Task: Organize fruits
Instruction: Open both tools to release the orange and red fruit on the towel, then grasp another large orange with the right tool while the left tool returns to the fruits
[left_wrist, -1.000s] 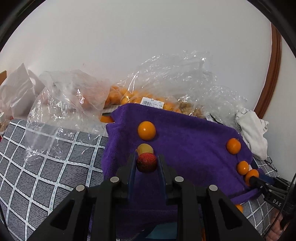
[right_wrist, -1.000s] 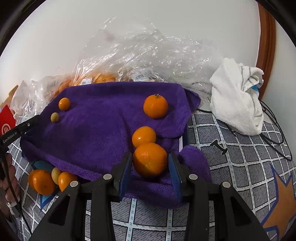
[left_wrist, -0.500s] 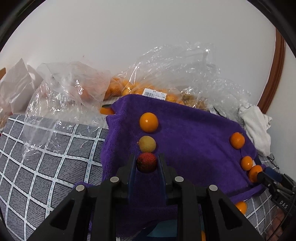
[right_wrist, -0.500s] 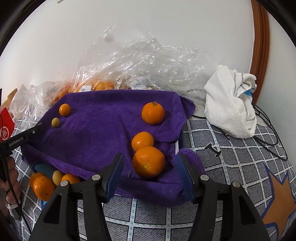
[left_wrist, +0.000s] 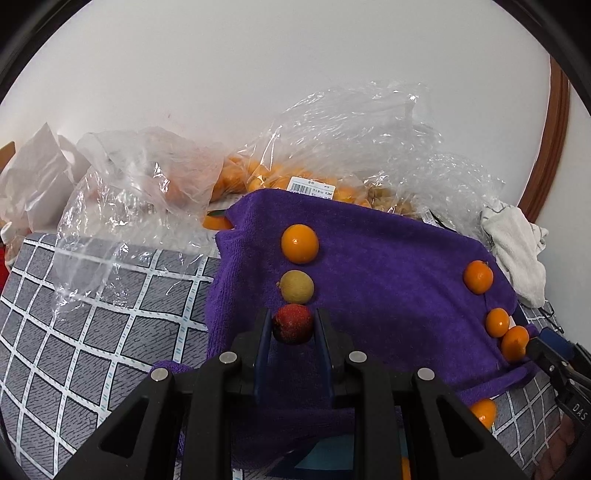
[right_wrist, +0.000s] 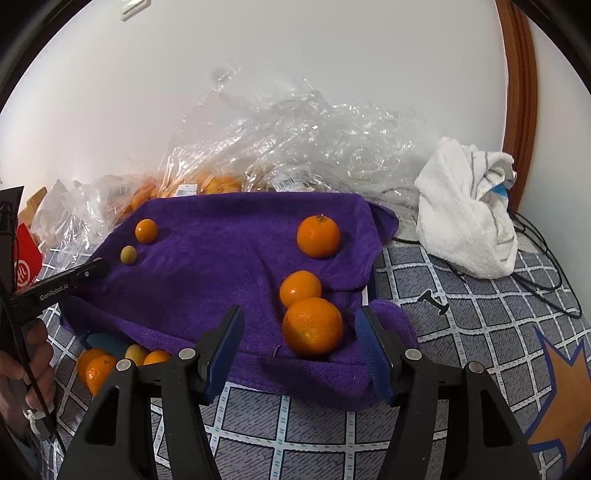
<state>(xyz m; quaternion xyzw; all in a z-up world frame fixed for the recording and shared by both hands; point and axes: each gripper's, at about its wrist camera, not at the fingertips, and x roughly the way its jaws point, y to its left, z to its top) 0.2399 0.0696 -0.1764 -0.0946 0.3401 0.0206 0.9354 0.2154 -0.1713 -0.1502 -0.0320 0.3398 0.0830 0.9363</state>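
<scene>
2 fruits already lie in a line on the left side of the purple towel (left_wrist: 388, 280), a small orange one (left_wrist: 299, 243) and a yellowish one (left_wrist: 296, 287), and my left claw (left_wrist: 292, 326) is pinched shut on a red, bumpy fruit (left_wrist: 292, 324) held just short of the yellowish one, in line to become the 3rd. It is close to round, so I can name no long axis or pointing end. On the towel's right side 3 oranges (right_wrist: 312, 326) form a second line; my right claw (right_wrist: 301, 341) stands wide open around the nearest and largest, neither pad touching it, so I judge that row placed. Left to do: set the red fruit down and fetch the loose fruits (right_wrist: 96, 369) beside the towel's near edge; more sit in clear plastic bags (left_wrist: 332, 162) behind.
</scene>
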